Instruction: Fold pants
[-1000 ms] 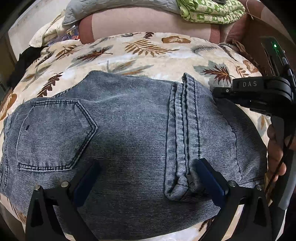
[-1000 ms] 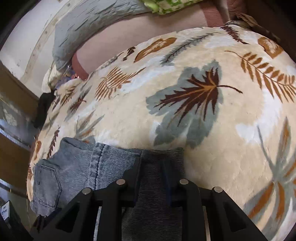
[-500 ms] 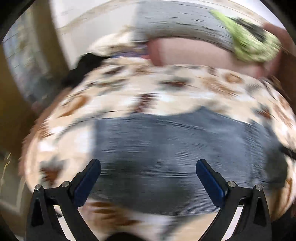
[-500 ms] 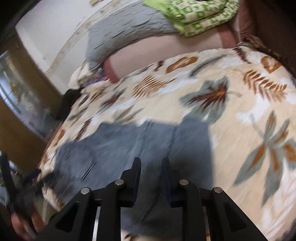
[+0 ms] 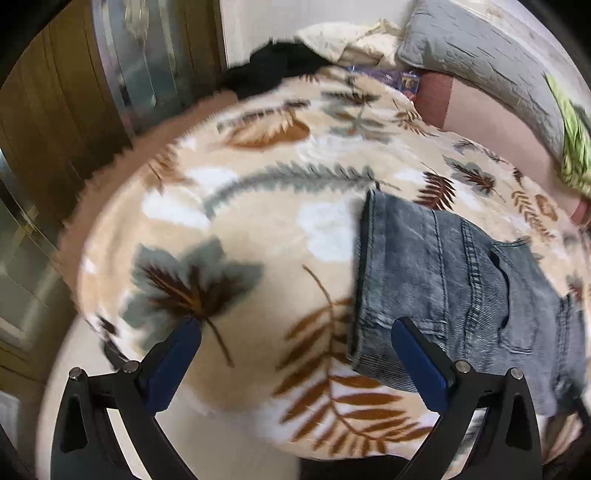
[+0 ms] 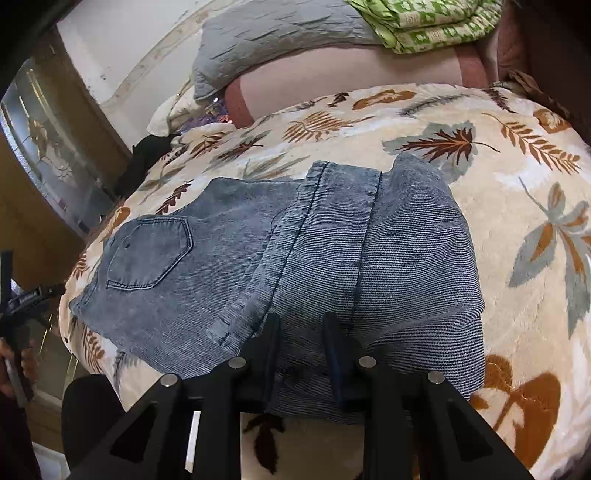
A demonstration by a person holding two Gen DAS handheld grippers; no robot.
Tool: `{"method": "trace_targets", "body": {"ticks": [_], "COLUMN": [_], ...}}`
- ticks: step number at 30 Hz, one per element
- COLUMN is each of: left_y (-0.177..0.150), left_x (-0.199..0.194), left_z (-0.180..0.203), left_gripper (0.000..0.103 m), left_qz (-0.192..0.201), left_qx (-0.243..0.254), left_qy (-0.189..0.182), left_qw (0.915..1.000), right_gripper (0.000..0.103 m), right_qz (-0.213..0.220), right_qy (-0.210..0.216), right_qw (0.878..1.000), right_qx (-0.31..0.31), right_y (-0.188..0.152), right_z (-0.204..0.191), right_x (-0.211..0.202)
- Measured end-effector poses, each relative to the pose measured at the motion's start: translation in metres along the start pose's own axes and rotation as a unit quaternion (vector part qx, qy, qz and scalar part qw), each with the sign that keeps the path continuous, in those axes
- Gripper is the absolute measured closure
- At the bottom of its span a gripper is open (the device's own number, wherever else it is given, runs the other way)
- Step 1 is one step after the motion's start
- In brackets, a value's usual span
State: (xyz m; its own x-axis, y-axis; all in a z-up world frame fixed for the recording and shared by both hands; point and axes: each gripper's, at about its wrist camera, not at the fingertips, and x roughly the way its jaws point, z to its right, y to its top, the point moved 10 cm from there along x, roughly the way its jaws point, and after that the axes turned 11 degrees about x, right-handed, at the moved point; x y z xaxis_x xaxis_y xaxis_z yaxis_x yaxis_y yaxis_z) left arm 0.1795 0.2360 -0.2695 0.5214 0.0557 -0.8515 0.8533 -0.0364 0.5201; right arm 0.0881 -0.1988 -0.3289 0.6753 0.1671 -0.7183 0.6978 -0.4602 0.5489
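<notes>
The grey-blue jeans point(image 6: 295, 258) lie folded into a compact stack on the leaf-patterned blanket point(image 6: 517, 229), back pocket up at the left. My right gripper point(image 6: 301, 332) hovers over the stack's near edge with its jaws a narrow gap apart and nothing between them. My left gripper point(image 5: 295, 343) is wide open and empty, over bare blanket left of the jeans point(image 5: 461, 288); its right finger point(image 5: 417, 354) overlaps the stack's near left corner. The left gripper also shows at the far left of the right wrist view point(image 6: 22, 299).
A grey pillow point(image 6: 273, 40) and a green patterned folded cloth point(image 6: 428, 22) lie at the head of the bed. A black garment point(image 5: 273, 70) sits at the bed's far left corner. A wooden wardrobe with a mirror point(image 5: 55, 110) stands to the left.
My left gripper swung left off the jeans and now looks at bare blanket. My right gripper let go of the denim fold and pulled back and up, so the whole folded stack shows.
</notes>
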Motion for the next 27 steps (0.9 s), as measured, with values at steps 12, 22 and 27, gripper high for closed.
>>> {"method": "trace_targets", "body": {"ticks": [12, 22, 27], "left_y": [-0.012, 0.002, 0.008], "left_x": [0.042, 0.045, 0.039], "left_z": [0.059, 0.081, 0.090], "left_gripper": [0.001, 0.048, 0.074], "left_qz": [-0.049, -0.019, -0.009], "left_qx": [-0.036, -0.016, -0.006], "left_qy": [-0.139, -0.167, -0.186], "left_qw": [0.9884, 0.9857, 0.9825], "right_gripper": [0.076, 0.076, 0.076], "right_qz": [0.022, 0.026, 0.027], "right_qy": [0.007, 0.013, 0.014], "right_qw": [1.000, 1.000, 0.999], "right_qx": [-0.013, -0.011, -0.011], "right_y": [-0.002, -0.002, -0.002], "right_z": [0.001, 0.001, 0.001], "right_x": [0.000, 0.000, 0.000]}}
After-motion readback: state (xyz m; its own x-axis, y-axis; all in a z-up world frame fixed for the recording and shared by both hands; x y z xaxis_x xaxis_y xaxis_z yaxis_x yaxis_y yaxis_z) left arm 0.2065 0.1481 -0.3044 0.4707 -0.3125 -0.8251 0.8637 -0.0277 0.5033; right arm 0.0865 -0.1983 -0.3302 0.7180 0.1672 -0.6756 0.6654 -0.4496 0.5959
